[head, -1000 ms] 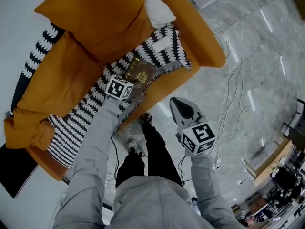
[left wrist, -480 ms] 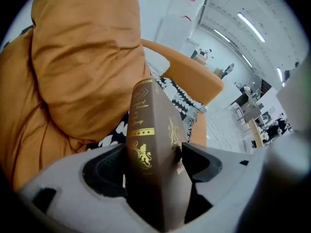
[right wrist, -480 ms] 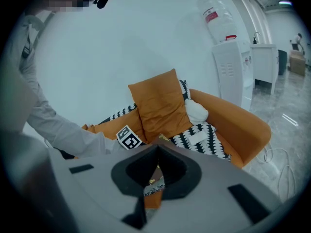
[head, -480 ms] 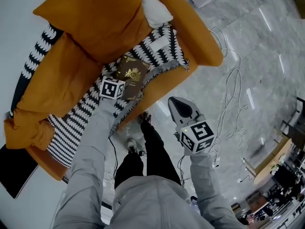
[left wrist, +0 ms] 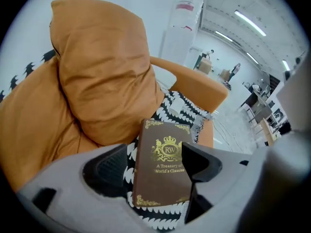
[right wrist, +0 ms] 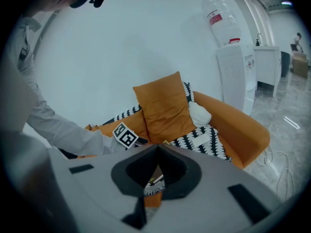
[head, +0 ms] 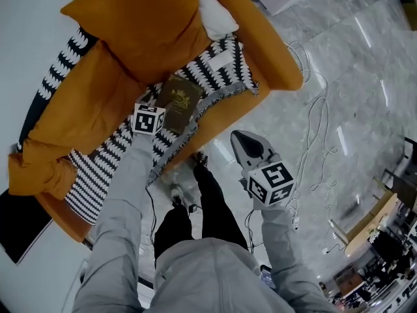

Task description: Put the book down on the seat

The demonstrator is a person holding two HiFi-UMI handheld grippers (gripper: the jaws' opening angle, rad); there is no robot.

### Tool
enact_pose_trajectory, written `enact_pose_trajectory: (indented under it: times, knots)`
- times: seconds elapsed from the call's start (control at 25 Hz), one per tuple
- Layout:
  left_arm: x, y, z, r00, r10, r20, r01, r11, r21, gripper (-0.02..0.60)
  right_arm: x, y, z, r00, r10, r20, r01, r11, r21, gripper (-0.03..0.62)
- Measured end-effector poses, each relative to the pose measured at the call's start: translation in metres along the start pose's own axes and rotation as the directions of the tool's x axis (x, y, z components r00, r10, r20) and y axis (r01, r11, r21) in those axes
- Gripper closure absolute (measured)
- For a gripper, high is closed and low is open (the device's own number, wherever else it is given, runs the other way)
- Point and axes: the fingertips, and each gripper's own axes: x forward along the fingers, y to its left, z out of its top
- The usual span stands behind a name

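Lying by seat [head: 225, 116] edge: book [head: 179, 102] | left tool [left wrist: 151, 165] just opened, book loose between | right tool [right wrist: 154, 169] clenched

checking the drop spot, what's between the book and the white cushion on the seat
Only the black-and-white throw, bearing a white patch, lies between the book and the white cushion, as the head view shows.

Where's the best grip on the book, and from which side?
Pinch the book across its width, on the two long edges, near the short end closest to the seat front, coming down from the front. It lies flat, cover up, on the soft blanket. The cushion crowds its far end, and the near end looks free.
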Motion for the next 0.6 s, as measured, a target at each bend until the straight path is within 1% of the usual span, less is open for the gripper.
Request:
enact_pose_trajectory:
  times: [0.16, 0.32, 0.4, 0.52, 0.6]
  knots:
    - [-0.028, 0.000, 0.006, 0.999, 0.010, 0.049, -0.010, 1.000, -0.011, 0.246, -0.009, 0.020, 0.017, 1.000, 0.006, 0.031, -0.005, 0.999, -0.035, 0.565]
    - [-0.060, -0.006, 0.009, 0.995, 0.001, 0.102, 0.003, 0.999, -0.041, 0.247, -0.025, 0.041, 0.026, 0.998, 0.002, 0.063, 0.002, 0.998, -0.063, 0.565]
    - [-0.076, -0.013, 0.012, 0.992, -0.016, 0.127, 0.020, 0.999, -0.034, 0.247, -0.033, 0.051, 0.029, 0.997, -0.003, 0.077, 0.009, 0.997, -0.077, 0.565]
    - [-0.100, -0.028, 0.009, 0.986, -0.060, 0.158, 0.063, 0.998, -0.013, 0.249, -0.043, 0.066, 0.032, 0.995, -0.014, 0.095, 0.024, 0.995, -0.097, 0.565]
    - [-0.118, -0.037, 0.005, 0.981, -0.082, 0.176, 0.082, 0.997, 0.004, 0.271, -0.052, 0.077, 0.036, 0.994, -0.020, 0.112, 0.031, 0.994, -0.105, 0.565]
